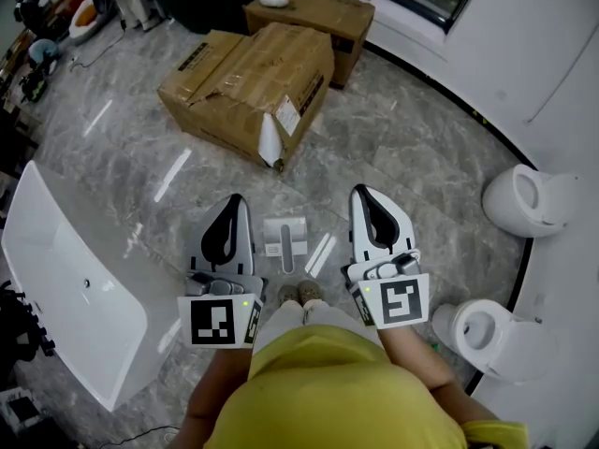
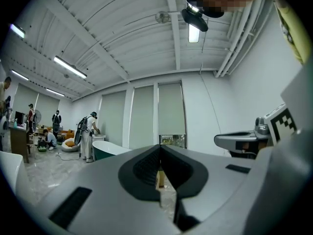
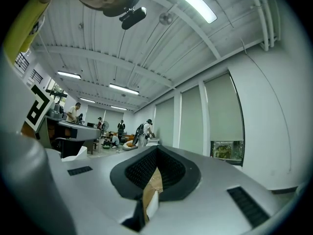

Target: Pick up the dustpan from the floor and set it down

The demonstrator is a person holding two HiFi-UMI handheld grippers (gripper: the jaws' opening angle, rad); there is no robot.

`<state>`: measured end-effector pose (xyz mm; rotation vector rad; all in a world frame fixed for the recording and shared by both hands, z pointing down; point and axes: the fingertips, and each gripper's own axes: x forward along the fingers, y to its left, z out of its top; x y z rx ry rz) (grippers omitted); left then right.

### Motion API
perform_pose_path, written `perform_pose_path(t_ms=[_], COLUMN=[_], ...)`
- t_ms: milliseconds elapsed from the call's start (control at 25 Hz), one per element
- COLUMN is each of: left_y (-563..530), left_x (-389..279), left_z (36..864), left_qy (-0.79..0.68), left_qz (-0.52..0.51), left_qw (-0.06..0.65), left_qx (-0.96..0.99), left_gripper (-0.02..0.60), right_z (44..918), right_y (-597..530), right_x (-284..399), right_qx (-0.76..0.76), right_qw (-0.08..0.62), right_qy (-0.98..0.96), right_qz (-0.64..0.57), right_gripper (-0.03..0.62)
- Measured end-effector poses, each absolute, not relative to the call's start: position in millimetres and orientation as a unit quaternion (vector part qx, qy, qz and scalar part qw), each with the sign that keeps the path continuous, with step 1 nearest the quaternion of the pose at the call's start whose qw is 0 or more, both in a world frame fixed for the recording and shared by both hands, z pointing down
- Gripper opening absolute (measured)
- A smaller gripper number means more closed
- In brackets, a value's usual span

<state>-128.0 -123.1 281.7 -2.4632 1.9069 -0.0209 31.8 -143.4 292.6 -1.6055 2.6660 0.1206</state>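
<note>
The dustpan (image 1: 285, 237) lies flat on the grey marble floor (image 1: 402, 148), just in front of your shoes (image 1: 299, 293), with its handle toward you. A white strip (image 1: 320, 255) lies just beside it on its right; what it is I cannot tell. Nothing touches the dustpan. Your left gripper (image 1: 234, 200) and right gripper (image 1: 361, 193) hang above the floor, one on each side of the dustpan in the head view. Both point level toward the cardboard boxes (image 1: 248, 87). In each gripper view the jaws are pressed together with nothing between them.

So I judge that the dustpan is in no grip. Either the pick-up is not begun or the set-down is finished, and the pictures do not decide this. If you must lift it, the next move asks you to open one claw, tip it down and lower it to the handle, then close it firmly there.
</note>
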Motion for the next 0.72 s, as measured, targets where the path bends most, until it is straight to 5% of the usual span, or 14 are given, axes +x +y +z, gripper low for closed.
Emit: perform_pose_path(t_ms=[720], left_y=[-115], left_x=[-122], left_z=[289], left_qy=[0.604], left_qz=[-0.015], left_qw=[0.001], left_qx=[-0.797], left_gripper=[0.003], right_z=[302], right_y=[-134], right_x=[28], right_qx=[-0.499], right_qw=[-0.004], right_qy=[0.866], right_qz=[0.031], right_gripper=[0.011])
